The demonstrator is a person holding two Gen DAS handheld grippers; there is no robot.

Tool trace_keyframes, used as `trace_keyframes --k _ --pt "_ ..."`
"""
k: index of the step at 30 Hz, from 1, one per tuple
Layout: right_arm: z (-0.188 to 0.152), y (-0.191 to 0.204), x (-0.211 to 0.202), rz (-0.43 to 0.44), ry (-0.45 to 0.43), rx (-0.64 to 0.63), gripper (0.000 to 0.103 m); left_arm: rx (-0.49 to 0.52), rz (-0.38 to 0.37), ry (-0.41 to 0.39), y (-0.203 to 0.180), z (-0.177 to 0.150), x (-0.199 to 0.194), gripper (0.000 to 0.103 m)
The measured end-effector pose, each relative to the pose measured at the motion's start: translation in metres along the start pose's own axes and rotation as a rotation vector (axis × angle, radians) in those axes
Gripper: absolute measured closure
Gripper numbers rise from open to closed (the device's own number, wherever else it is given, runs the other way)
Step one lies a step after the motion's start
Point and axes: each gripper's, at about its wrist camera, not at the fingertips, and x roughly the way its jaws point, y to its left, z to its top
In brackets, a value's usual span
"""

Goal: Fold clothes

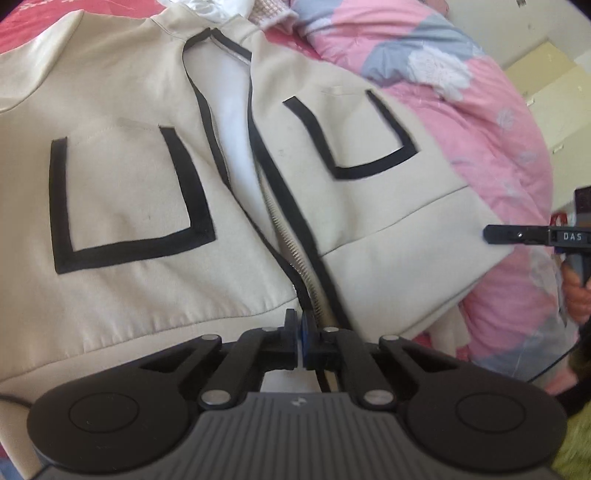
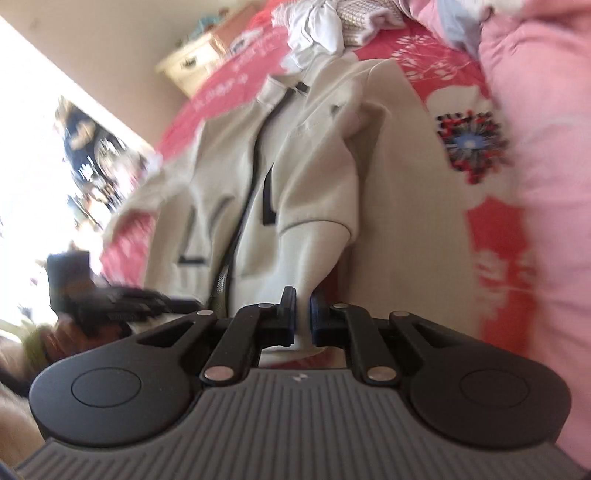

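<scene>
Two grippers were clamped on the same cream jacket (image 1: 147,184) when I looked at my feeds. On the left wrist view, my left gripper (image 1: 300,332) had its jaws pressed together at 6 o'clock, pinching the jacket's bottom hem right by the zipper (image 1: 291,236), whose black-edged teeth ran up toward 12 o'clock. Black-trimmed pockets sat on either side, one at 9 o'clock (image 1: 129,195) and one at 2 o'clock (image 1: 354,140). The jacket lay front-up and spread on the bed, over a red floral bedsheet (image 2: 491,236), with a pink quilt (image 1: 498,122) bunched along its edge from 1 to 4 o'clock. At 3 o'clock in that view I saw the tip of my right gripper (image 1: 491,235) at the jacket's far hem corner. On the blurred right wrist view, the right gripper (image 2: 303,314) was closed on a gathered fold of cream fabric that rose from its pads, the jacket stretching away toward 12 o'clock. A heap of white and knitted clothes (image 2: 325,29) lay beyond the collar.
</scene>
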Motion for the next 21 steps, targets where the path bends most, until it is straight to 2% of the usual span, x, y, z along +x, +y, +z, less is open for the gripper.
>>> trace_keyframes --k 1,4,5,7,10,11,14,16,18,21 --pt "-0.004 -0.005 0.006 -0.032 0.030 -0.002 0.097 0.017 0.017 0.008 0.000 -0.002 0.004 0.100" --pt "-0.023 -0.031 0.053 -0.203 0.178 0.019 0.093 0.031 0.040 0.030 0.000 -0.005 0.018 0.098" --pt "-0.029 -0.034 0.064 -0.261 0.173 0.004 0.091 0.039 0.053 0.020 -0.001 -0.006 0.020 0.097" --pt "-0.031 -0.033 0.062 -0.281 0.124 -0.014 0.091 0.037 0.044 -0.012 -0.002 -0.004 0.018 0.092" --pt "-0.023 -0.005 0.029 -0.363 -0.062 -0.168 0.088 0.015 0.016 -0.049 0.000 0.002 0.013 0.087" --pt "-0.021 0.006 0.022 -0.360 -0.107 -0.235 0.085 0.012 0.007 -0.058 0.001 0.004 0.012 0.085" --pt "-0.026 0.044 0.024 -0.156 -0.125 -0.438 0.082 0.006 -0.001 -0.052 0.005 0.008 0.018 0.084" --pt "-0.041 0.070 0.048 -0.043 -0.065 -0.565 0.079 -0.001 0.007 -0.034 0.007 0.012 0.026 0.083" --pt "-0.058 0.089 0.079 -0.008 -0.008 -0.657 0.078 -0.019 0.009 -0.026 0.010 0.013 0.031 0.083" --pt "-0.075 0.109 0.112 0.044 0.061 -0.742 0.079 -0.036 0.016 -0.042 0.016 0.013 0.035 0.090"
